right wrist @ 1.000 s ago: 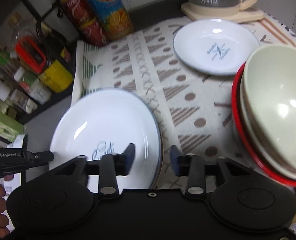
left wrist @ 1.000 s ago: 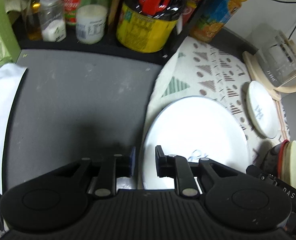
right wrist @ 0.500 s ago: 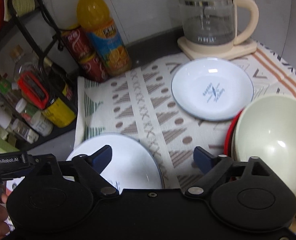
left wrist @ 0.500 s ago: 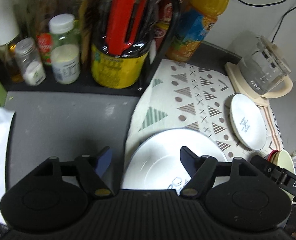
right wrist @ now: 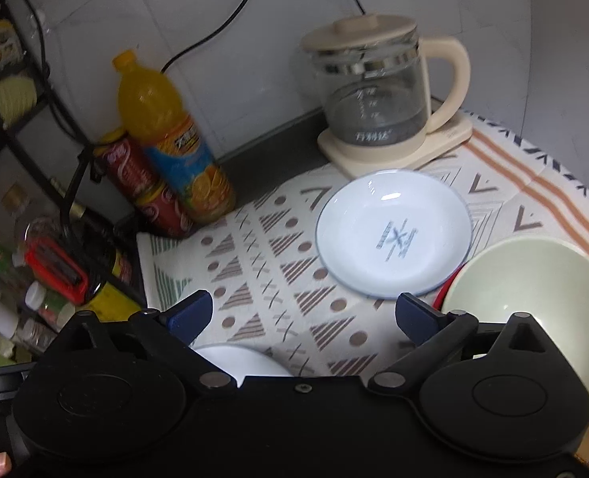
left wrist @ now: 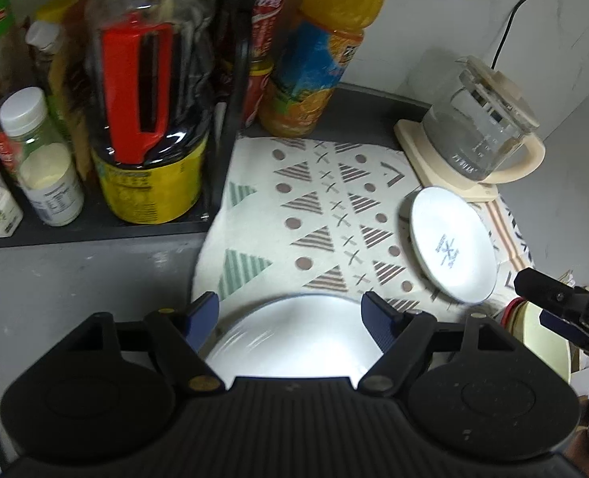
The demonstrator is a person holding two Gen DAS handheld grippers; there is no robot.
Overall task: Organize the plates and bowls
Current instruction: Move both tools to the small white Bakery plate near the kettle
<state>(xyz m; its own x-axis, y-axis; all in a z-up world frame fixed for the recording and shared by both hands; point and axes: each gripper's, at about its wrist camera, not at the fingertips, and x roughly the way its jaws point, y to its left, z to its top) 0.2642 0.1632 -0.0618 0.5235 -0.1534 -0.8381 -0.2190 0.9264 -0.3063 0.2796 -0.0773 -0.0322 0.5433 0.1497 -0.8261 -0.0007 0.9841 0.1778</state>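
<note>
The patterned cloth covers the grey counter and carries the dishes. The large white plate lies flat on the cloth's near edge, below the left gripper, whose fingers stand apart and touch nothing. The right gripper has its fingers spread wide, still opening, over bare cloth and holding nothing. The cream bowl sits beside the small plate.
</note>
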